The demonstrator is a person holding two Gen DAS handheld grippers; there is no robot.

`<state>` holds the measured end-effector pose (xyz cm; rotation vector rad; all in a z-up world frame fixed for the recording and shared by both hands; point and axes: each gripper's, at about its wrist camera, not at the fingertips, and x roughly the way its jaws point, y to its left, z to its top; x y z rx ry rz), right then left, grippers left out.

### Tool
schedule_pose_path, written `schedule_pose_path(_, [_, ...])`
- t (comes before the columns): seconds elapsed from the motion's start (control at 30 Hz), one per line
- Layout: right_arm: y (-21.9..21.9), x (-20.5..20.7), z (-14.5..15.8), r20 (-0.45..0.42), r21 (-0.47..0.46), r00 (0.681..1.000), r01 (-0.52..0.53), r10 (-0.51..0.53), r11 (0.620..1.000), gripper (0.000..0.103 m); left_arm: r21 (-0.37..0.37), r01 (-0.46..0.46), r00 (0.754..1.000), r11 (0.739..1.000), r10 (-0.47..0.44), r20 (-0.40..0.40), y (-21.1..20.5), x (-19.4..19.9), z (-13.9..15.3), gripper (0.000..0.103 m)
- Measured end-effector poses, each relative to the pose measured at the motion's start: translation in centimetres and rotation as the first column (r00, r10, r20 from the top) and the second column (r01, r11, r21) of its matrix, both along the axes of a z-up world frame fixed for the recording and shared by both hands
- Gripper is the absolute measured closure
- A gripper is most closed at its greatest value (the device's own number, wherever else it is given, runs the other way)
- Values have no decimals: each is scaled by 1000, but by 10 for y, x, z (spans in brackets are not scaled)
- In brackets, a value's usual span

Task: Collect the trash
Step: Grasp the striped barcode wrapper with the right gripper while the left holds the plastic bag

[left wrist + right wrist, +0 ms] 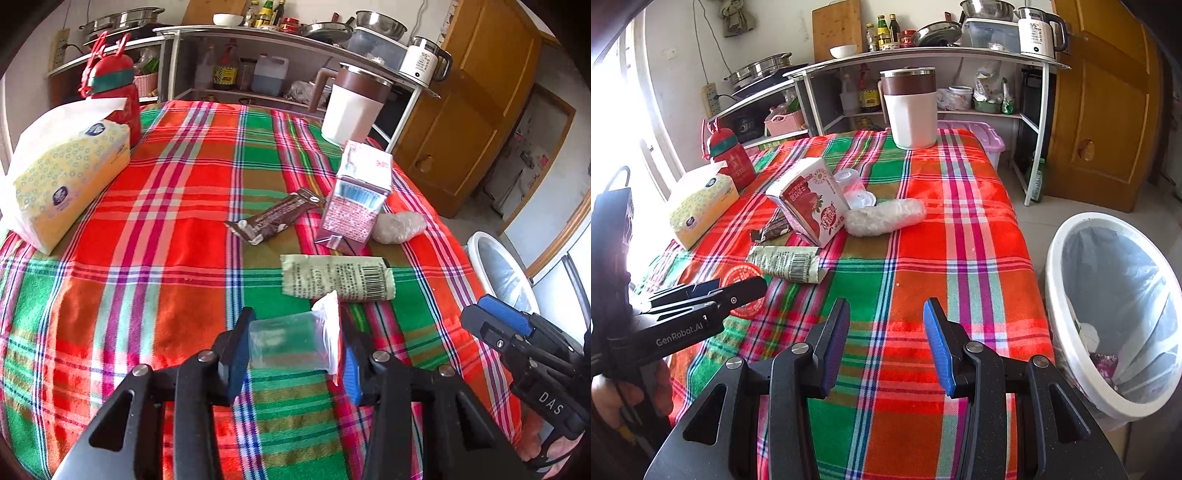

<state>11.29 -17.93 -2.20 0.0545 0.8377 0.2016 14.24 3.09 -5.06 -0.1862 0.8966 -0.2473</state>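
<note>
In the left wrist view my left gripper (295, 350) is shut on a clear plastic cup (284, 343) with a peeled white lid, just above the plaid tablecloth (166, 221). Beyond it lie a green-white wrapper (336, 280), a brown snack wrapper (273, 218), a pink milk carton (358, 199) and a crumpled clear bag (399, 227). My right gripper (886, 332) hangs open over the cloth with nothing between its fingers. A white trash bin (1108, 314) with a liner stands on the floor to its right. More clear cups (849, 181) sit behind the carton (812, 199).
A yellow tissue pack (66, 177) and a red bottle (114, 88) stand at the table's left, and a white-and-brown jug (354, 107) stands at the far edge. Behind are a metal kitchen shelf (923, 55), a purple-lidded box (982, 136) and a wooden door (1108, 110).
</note>
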Motion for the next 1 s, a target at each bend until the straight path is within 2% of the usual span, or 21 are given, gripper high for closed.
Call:
schedule_pose_path(0.4, [36,27,-2,4,25,995,-103,103,994,60,-36,-97,995,995,96,-12,44,-16,-2,60])
schedule_pose_path(0.6, [55,46,-9,-22,22,988,-150,151,988,60,-46,-141,990,989,141,-13,63,-25,-1,60])
schedule_pose_path(0.9, [86,31,-19,-83,115,946,-302,312,946,60,-59,-182,983,982,181,-18,82,-29,-3,60])
schedule_pose_path(1.0, [95,23,-17,-73,104,930,-352,360,930,60,-58,-189,982,980,189,-17,86,-30,-3,60])
